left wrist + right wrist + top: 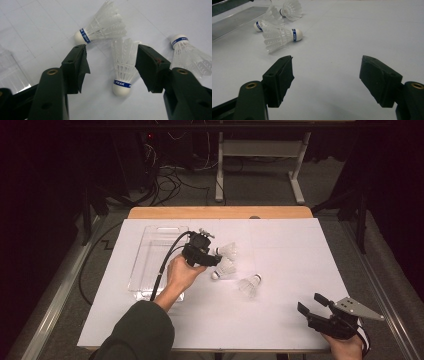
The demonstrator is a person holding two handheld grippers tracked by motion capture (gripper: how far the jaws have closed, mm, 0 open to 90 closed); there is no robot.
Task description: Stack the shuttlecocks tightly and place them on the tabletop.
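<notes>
The left gripper (112, 65) stands wide, jaws either side of the middle shuttlecock (123, 67), pads not touching it.

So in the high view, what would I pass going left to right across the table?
Clear plastic tray → left hand-held gripper, black, held over the white feathered shuttlecocks → the lone white shuttlecock with a blue band lying apart → right hand-held gripper, black with a grey three-cornered plate, jaws open.
</notes>
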